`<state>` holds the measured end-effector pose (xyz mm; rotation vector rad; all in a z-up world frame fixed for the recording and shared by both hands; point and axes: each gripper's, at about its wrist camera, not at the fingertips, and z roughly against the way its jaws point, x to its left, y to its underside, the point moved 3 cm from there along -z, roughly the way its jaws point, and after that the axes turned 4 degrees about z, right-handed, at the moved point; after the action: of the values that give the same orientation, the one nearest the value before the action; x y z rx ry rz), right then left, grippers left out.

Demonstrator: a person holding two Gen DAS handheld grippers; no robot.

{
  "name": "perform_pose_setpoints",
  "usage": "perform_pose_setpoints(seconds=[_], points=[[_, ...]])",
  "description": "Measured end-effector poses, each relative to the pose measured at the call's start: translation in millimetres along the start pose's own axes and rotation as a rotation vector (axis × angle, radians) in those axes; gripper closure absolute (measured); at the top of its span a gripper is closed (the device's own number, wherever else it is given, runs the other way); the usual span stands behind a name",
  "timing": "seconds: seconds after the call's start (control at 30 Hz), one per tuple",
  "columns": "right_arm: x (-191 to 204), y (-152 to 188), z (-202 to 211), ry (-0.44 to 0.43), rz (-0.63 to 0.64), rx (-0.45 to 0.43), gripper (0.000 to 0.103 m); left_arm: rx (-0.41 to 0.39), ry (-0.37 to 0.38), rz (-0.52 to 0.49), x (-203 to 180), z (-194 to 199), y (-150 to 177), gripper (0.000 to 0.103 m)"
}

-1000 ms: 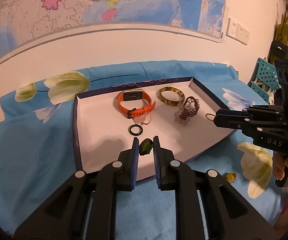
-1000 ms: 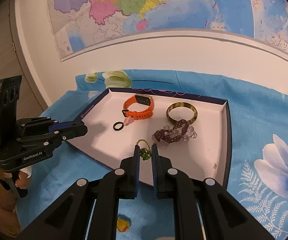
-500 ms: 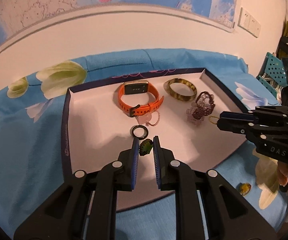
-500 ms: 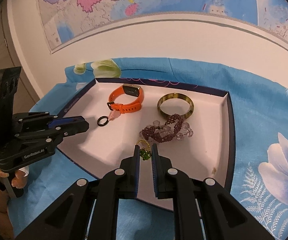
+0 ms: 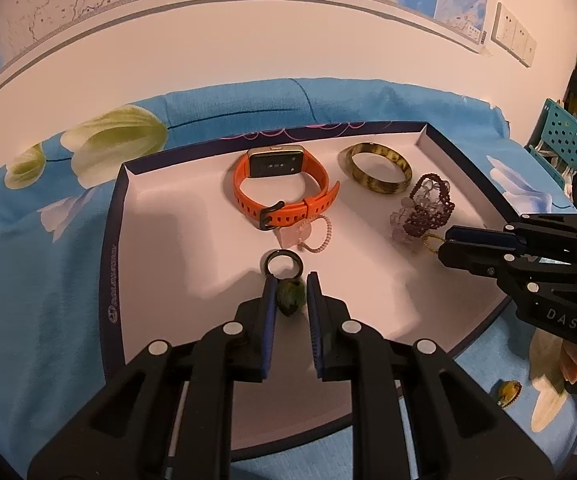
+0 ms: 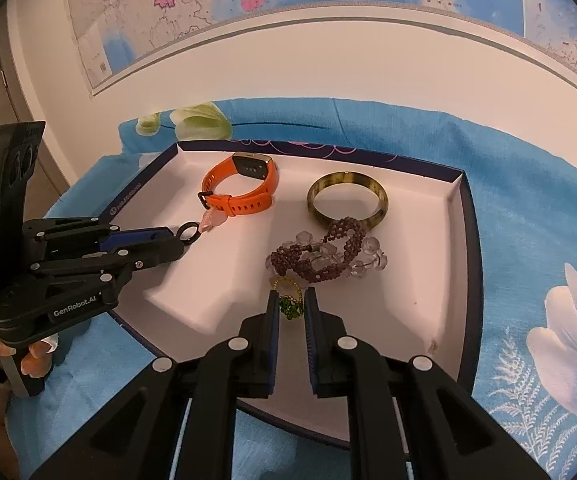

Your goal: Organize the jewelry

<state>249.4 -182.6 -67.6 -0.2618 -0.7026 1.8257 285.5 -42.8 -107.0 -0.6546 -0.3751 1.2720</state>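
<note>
Both grippers hover low over the white floor of the tray (image 5: 160, 240), each carrying a small piece. The left gripper (image 5: 291, 300) has its fingers nearly closed on a green stone pendant (image 5: 288, 298), just short of the black ring (image 5: 282, 265). The right gripper (image 6: 291, 307) pinches a gold ring with green beads (image 6: 288, 300) beside the beaded bracelet (image 6: 328, 254). The step in hand looks like placing these two pieces. Next, each gripper likely needs to settle onto a bare patch and part its fingers gently, clear of the orange watch (image 5: 284, 190) and bangle (image 5: 380, 172).
</note>
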Motion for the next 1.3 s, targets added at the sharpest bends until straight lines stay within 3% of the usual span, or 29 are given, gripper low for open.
perform_pose_setpoints(seconds=[0.13,0.17,0.37,0.53,0.93,1.3], points=[[-2,0,3,0.001,-0.017,-0.01,0.09,-0.005,-0.005,-0.002,-1,1,0,0.082],[-3,0,6,0.003,-0.018,-0.017,0.09,-0.012,-0.005,-0.001,0,3,-1,0.076],[-6,3,34,-0.012,-0.041,-0.074,0.084,-0.093,-0.007,-0.001,0,36,-2,0.063],[3,20,53,-0.047,-0.014,-0.08,0.081,-0.139,0.026,-0.044,-8,66,10,0.059],[38,74,71,-0.107,0.067,-0.015,0.08,-0.051,0.206,-0.175,-56,87,82,0.057],[43,89,65,-0.114,0.036,0.007,0.077,-0.012,0.248,-0.237,-83,90,104,0.054]])
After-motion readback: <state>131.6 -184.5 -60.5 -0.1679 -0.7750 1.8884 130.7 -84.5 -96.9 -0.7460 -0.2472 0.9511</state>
